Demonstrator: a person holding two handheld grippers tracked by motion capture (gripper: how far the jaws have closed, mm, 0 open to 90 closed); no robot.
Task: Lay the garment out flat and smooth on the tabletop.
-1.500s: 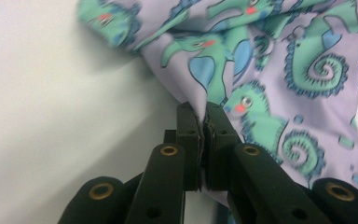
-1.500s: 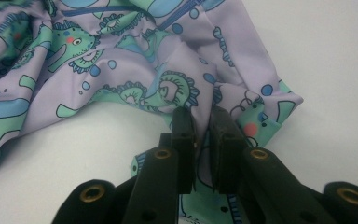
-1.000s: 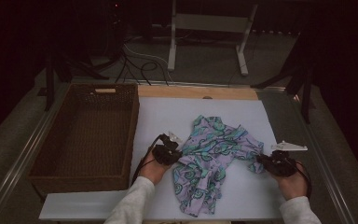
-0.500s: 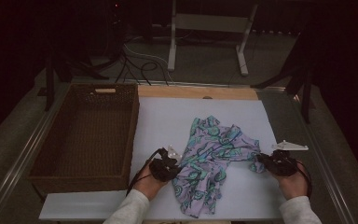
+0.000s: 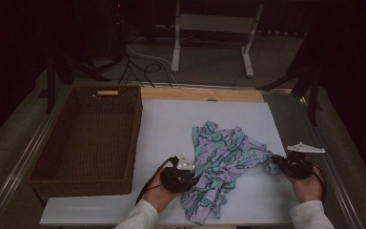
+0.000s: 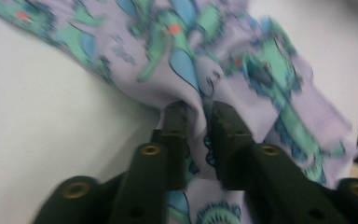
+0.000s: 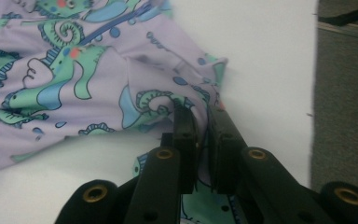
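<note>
Patterned garment (image 5: 224, 167): a lilac cloth with a green and blue print, lying crumpled on the white bench (image 5: 171, 124), right of centre and toward the near edge. Compared with a second ago, its left part has been drawn nearer and the cloth lies more stretched between the two hands.

Left tongs (image 5: 187, 177): in the left gripper view (image 6: 199, 116) a fold of the garment sits between the jaws. The jaws have just been opening; a gap shows beside the fold, so the hold appears slack or released. The hand has shifted toward the near edge with the cloth.

Right tongs (image 5: 277, 163): closed on the garment's right corner, as the right gripper view (image 7: 198, 114) shows, with cloth pinched between the pads. This hand has kept its place.

Judgement: the left side is likely being let go for a fresh grasp, while the right hold anchors the cloth.

Wicker basket (image 5: 90, 138): at the left of the bench, well apart from the garment.
</note>
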